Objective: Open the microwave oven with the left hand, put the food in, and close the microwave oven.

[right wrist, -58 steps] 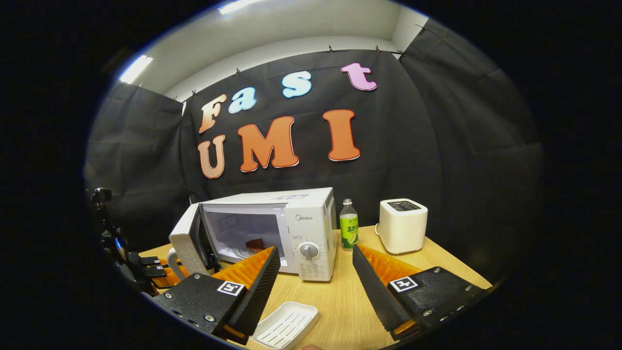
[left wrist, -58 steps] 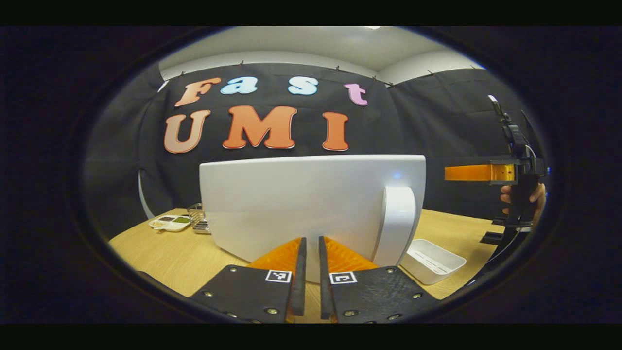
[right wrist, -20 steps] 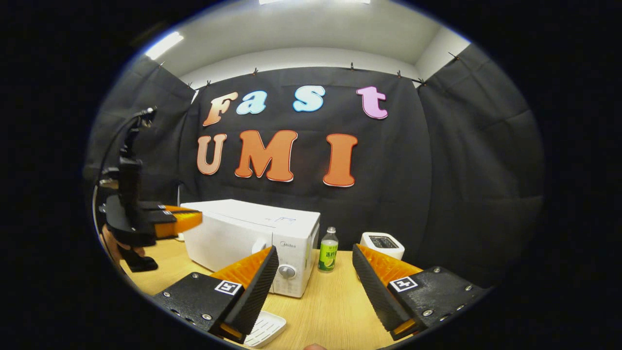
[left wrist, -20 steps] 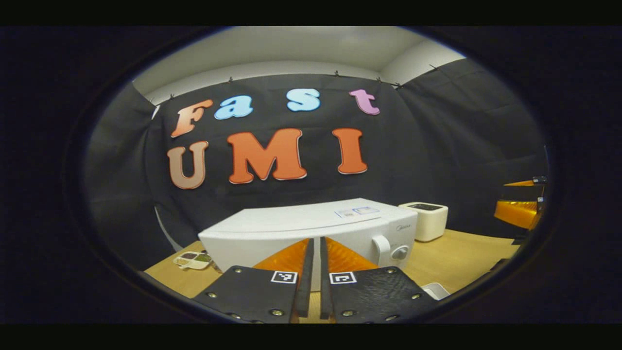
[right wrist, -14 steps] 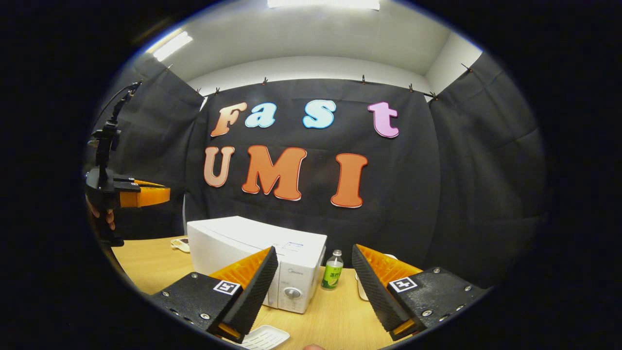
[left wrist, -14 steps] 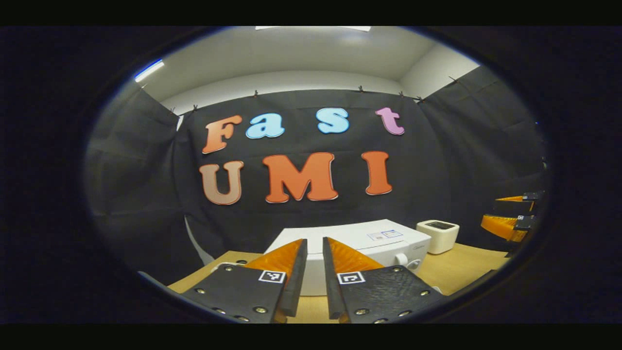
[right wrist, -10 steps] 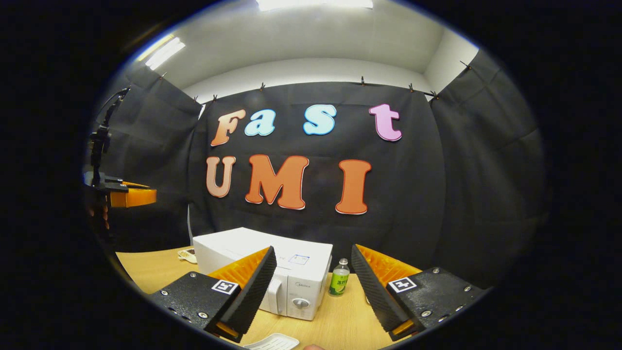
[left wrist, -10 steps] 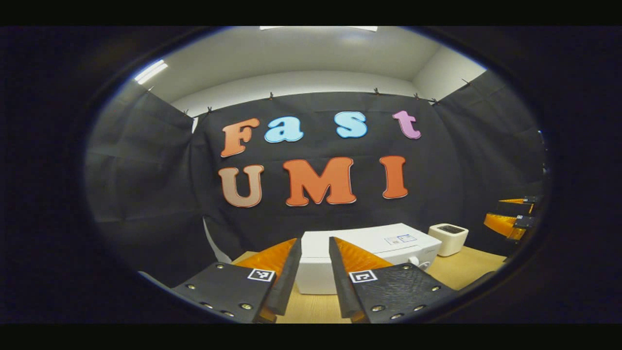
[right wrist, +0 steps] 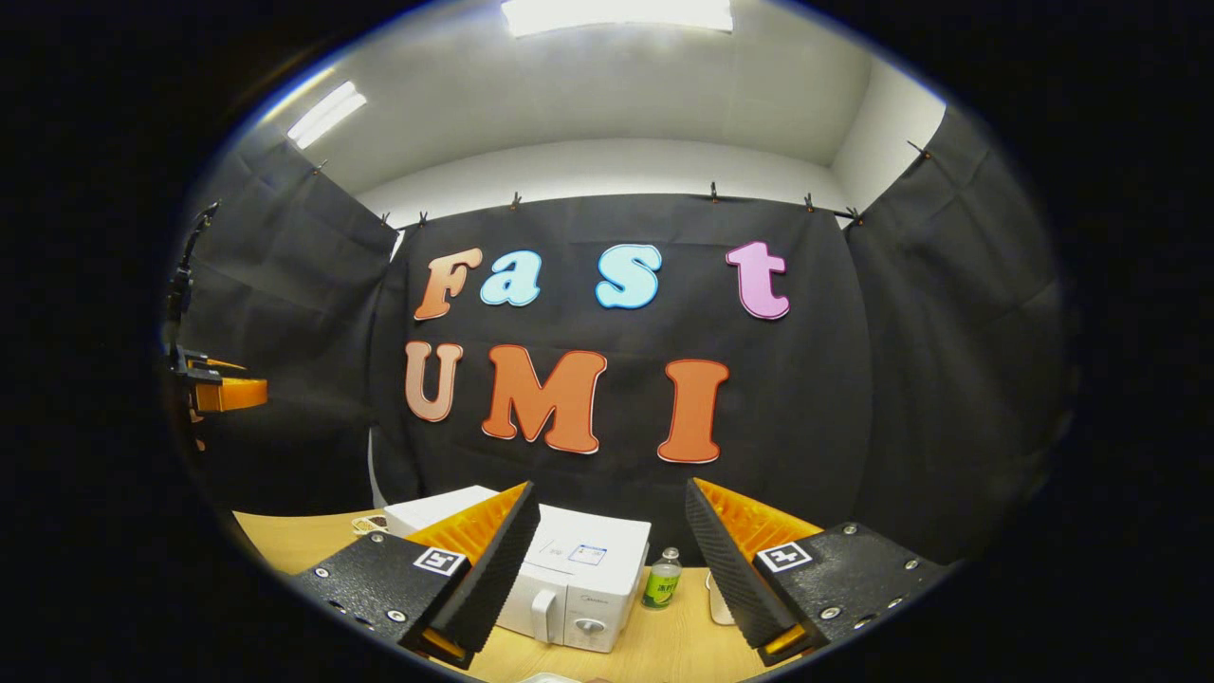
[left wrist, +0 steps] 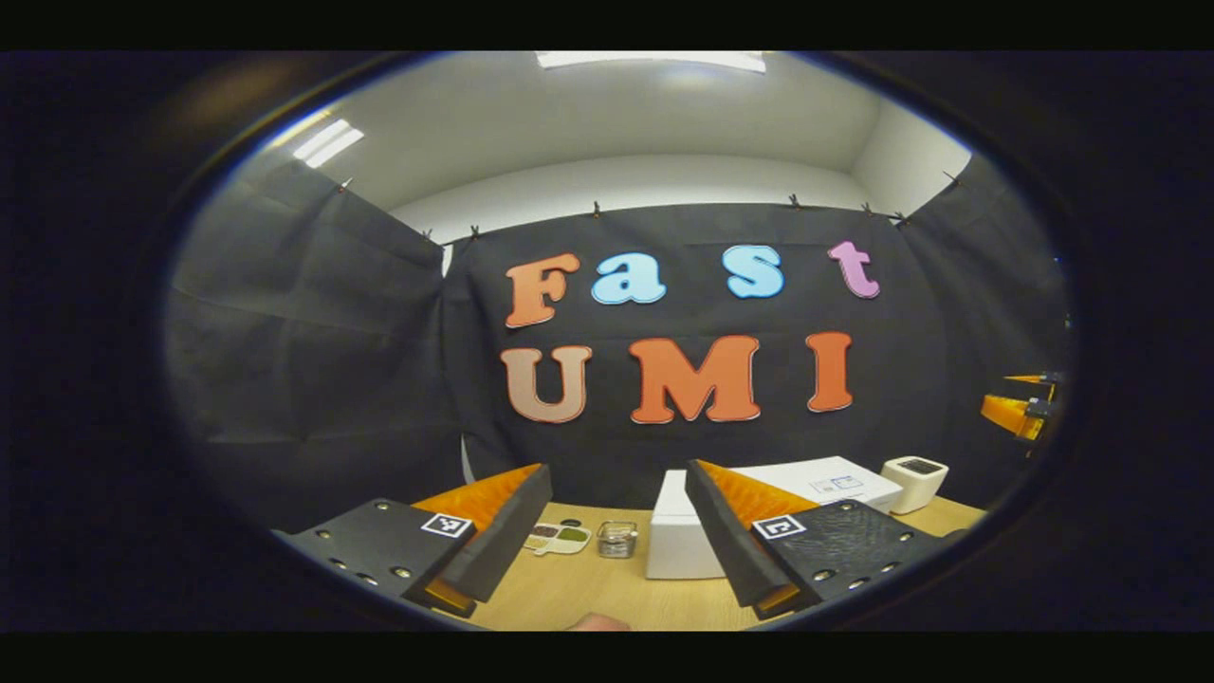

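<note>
Left tongs: fingers spread wide apart, nothing between them, held up above the counter.
Right tongs: fingers spread wide apart, holding nothing, raised above the counter.
Microwave: white, door closed, standing on the counter below and ahead of the right tongs, its handle and knob facing them; in the left gripper view it sits behind the left tongs' right finger.
Food: cannot be seen with the door closed.
Bottle: green label, upright just to the right of the microwave, between the right tongs' fingers; its writing is too small to read.
Toaster: white, past the microwave to the right of the left tongs.
Small tray: divided, dark and green contents, between the left tongs' fingers.
Jar: small, clear, just beside the tray; contents unclear.
Sticker: on the microwave's top, unreadable.
</note>
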Action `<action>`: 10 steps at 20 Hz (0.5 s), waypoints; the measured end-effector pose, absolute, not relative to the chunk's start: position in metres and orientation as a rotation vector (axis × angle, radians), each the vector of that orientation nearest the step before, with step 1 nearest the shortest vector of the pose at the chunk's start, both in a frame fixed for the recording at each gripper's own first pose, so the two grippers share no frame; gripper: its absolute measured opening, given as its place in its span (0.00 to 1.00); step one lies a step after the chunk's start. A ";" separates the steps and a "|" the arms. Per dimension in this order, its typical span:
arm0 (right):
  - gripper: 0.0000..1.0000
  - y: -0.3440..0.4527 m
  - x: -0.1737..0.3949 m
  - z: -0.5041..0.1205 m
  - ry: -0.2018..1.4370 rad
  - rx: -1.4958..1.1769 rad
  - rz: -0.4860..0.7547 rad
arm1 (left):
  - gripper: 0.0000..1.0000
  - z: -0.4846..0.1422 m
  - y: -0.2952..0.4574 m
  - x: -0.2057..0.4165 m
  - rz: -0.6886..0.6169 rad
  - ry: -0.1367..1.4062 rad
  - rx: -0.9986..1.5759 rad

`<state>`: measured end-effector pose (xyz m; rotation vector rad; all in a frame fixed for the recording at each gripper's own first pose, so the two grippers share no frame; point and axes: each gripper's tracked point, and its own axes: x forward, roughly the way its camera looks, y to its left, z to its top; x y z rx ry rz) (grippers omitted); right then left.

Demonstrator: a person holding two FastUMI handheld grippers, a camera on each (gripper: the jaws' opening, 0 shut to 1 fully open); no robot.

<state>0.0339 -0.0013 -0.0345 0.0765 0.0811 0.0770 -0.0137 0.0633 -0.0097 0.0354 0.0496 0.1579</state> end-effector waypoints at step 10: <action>0.95 -0.010 0.038 -0.033 0.081 0.110 0.070 | 0.91 -0.009 0.060 -0.016 0.145 0.043 0.070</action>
